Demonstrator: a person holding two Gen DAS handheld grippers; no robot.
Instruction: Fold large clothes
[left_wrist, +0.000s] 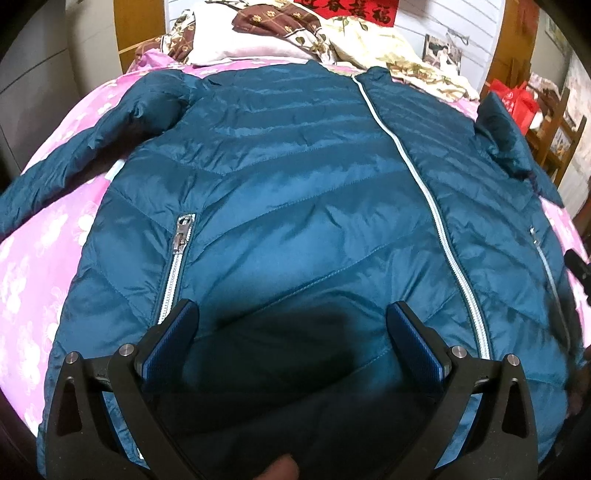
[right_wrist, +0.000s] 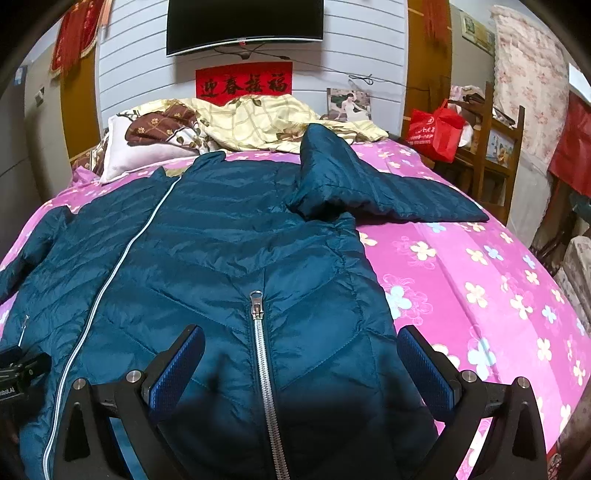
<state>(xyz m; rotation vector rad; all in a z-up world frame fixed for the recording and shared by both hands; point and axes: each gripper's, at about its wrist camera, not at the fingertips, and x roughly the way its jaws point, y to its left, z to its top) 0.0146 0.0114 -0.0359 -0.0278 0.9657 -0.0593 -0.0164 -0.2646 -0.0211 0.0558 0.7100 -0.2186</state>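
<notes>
Both spread wide and gripping nothing, left tongs (left_wrist: 291, 317) and right tongs (right_wrist: 301, 343) poised just above the hem end of the teal puffer jacket (right_wrist: 207, 251), spread front-up and zipped on the pink floral bed (right_wrist: 480, 280), with rumpled bedding (right_wrist: 251, 122) farther beyond.

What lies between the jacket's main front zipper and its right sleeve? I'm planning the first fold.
In the right wrist view, quilted teal jacket panel with a zipped pocket zipper lies between the front zipper and right sleeve.
</notes>
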